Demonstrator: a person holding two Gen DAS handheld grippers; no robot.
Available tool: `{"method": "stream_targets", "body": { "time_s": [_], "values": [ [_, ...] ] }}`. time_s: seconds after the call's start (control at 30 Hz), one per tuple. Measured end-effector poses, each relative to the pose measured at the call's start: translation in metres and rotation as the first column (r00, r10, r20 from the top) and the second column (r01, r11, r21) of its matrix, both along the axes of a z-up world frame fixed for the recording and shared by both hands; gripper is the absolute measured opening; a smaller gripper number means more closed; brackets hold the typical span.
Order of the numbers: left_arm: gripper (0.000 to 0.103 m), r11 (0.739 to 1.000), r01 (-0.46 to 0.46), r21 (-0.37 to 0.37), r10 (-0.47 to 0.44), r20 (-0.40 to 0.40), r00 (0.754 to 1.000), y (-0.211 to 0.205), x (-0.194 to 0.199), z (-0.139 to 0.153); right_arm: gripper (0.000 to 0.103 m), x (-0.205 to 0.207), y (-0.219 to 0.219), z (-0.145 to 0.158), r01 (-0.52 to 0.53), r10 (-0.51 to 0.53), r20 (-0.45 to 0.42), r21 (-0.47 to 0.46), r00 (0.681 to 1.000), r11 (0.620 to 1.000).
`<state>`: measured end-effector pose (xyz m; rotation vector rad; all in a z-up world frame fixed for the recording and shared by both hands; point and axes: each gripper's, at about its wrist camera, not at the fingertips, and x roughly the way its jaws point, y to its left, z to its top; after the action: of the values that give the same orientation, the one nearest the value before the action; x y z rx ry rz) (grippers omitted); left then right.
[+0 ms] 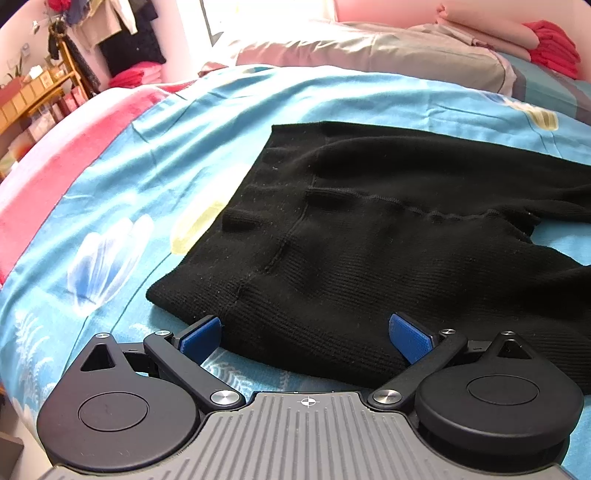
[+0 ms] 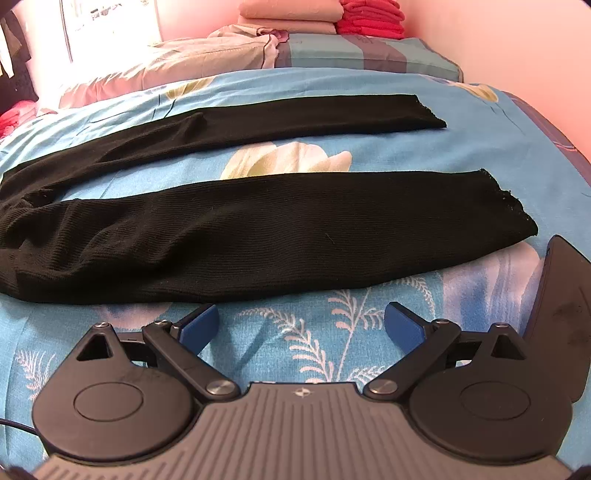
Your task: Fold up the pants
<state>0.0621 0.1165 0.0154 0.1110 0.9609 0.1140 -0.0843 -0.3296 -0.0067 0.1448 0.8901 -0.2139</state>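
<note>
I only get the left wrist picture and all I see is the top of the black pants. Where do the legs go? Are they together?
Observer: No, the two legs are spread apart. The near leg and the far leg have blue flowered bedsheet showing between them.
Operator: Is the other gripper holding a leg?
Observer: No. The right gripper is open over bare sheet, just short of the near leg's edge.
Operator: What's past the ends of the legs?
Observer: At the head of the bed sits a stack of folded red clothes beside a folded beige stack.
</note>
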Motion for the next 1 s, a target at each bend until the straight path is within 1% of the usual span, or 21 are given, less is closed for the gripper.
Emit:
{"method": "stream_targets", "body": {
  "time_s": [0.23, 0.3, 0.37, 0.43, 0.47, 0.5, 0.53, 0.57, 0.6, 0.63, 0.67, 0.7, 0.73, 0.77, 0.8, 0.83, 0.93, 0.97, 1.0],
  "values": [
    [0.103, 1.000, -0.018, -0.006, 0.018, -0.007, 1.000, 0.000, 0.000, 0.002, 0.099, -0.003, 0.001, -0.001, -0.006, 0.006, 0.017, -0.001, 1.000, 1.000],
    [0.103, 1.000, -0.022, -0.023, 0.021, -0.009, 1.000, 0.001, -0.003, 0.004, 0.099, -0.004, 0.000, -0.001, -0.008, 0.008, 0.022, 0.001, 1.000, 1.000],
    [0.103, 0.997, -0.023, -0.080, 0.022, -0.017, 1.000, 0.007, -0.007, 0.008, 0.099, -0.006, 0.000, -0.001, -0.009, 0.009, 0.027, 0.006, 1.000, 1.000],
    [0.103, 0.983, -0.030, -0.181, 0.023, -0.042, 0.999, 0.017, -0.013, 0.013, 0.099, -0.009, -0.001, 0.000, -0.008, 0.007, 0.035, 0.012, 0.999, 1.000],
    [0.103, 0.966, -0.042, -0.257, 0.026, -0.064, 0.998, 0.025, -0.015, 0.014, 0.098, -0.011, -0.002, 0.001, -0.006, 0.005, 0.043, 0.020, 0.999, 1.000],
    [0.103, 0.939, -0.053, -0.340, 0.027, -0.082, 0.996, 0.033, -0.018, 0.014, 0.096, -0.014, -0.003, 0.003, -0.005, 0.003, 0.054, 0.035, 0.999, 0.999],
    [0.103, 0.907, -0.063, -0.417, 0.023, -0.100, 0.995, 0.041, -0.021, 0.013, 0.094, -0.017, -0.006, 0.004, -0.004, -0.001, 0.069, 0.068, 0.998, 0.998],
    [0.103, 0.872, -0.069, -0.484, 0.012, -0.118, 0.993, 0.047, -0.022, 0.011, 0.092, -0.020, -0.010, 0.006, -0.003, -0.007, 0.086, 0.115, 0.996, 0.993],
    [0.103, 0.842, -0.072, -0.535, 0.000, -0.133, 0.991, 0.051, -0.023, 0.008, 0.087, -0.023, -0.016, 0.008, -0.003, -0.017, 0.106, 0.181, 0.994, 0.983],
    [0.103, 0.818, -0.075, -0.571, -0.007, -0.140, 0.990, 0.053, -0.023, 0.005, 0.081, -0.024, -0.022, 0.009, -0.002, -0.029, 0.120, 0.247, 0.992, 0.969],
    [0.103, 0.801, -0.079, -0.593, -0.005, -0.140, 0.990, 0.054, -0.022, 0.004, 0.078, -0.025, -0.028, 0.010, -0.001, -0.043, 0.134, 0.317, 0.990, 0.948],
    [0.103, 0.788, -0.086, -0.610, 0.000, -0.140, 0.990, 0.055, -0.020, 0.002, 0.072, -0.025, -0.034, 0.010, 0.003, -0.061, 0.143, 0.372, 0.988, 0.928],
    [0.103, 0.764, -0.097, -0.637, 0.006, -0.143, 0.990, 0.056, -0.017, 0.000, 0.067, -0.024, -0.041, 0.009, 0.012, -0.083, 0.146, 0.430, 0.986, 0.903],
    [0.103, 0.731, -0.107, -0.674, 0.011, -0.144, 0.989, 0.057, -0.014, -0.004, 0.065, -0.023, -0.046, 0.007, 0.025, -0.106, 0.145, 0.476, 0.984, 0.879],
    [0.103, 0.704, -0.112, -0.701, 0.015, -0.142, 0.990, 0.056, -0.012, -0.008, 0.061, -0.022, -0.052, 0.005, 0.042, -0.133, 0.141, 0.517, 0.981, 0.855],
    [0.103, 0.688, -0.115, -0.716, 0.023, -0.137, 0.990, 0.056, -0.010, -0.012, 0.059, -0.022, -0.059, 0.002, 0.063, -0.168, 0.137, 0.562, 0.976, 0.825],
    [0.103, 0.655, -0.109, -0.748, 0.045, -0.105, 0.993, 0.053, -0.003, -0.018, 0.053, -0.022, -0.076, -0.006, 0.117, -0.259, 0.126, 0.652, 0.958, 0.749],
    [0.103, 0.644, -0.110, -0.757, 0.053, -0.099, 0.994, 0.053, -0.001, -0.019, 0.051, -0.022, -0.080, -0.008, 0.134, -0.285, 0.122, 0.667, 0.951, 0.733],
    [0.103, 0.637, -0.108, -0.764, 0.057, -0.093, 0.994, 0.053, 0.002, -0.019, 0.045, -0.021, -0.083, -0.010, 0.150, -0.306, 0.118, 0.676, 0.945, 0.721]
  ]
}}
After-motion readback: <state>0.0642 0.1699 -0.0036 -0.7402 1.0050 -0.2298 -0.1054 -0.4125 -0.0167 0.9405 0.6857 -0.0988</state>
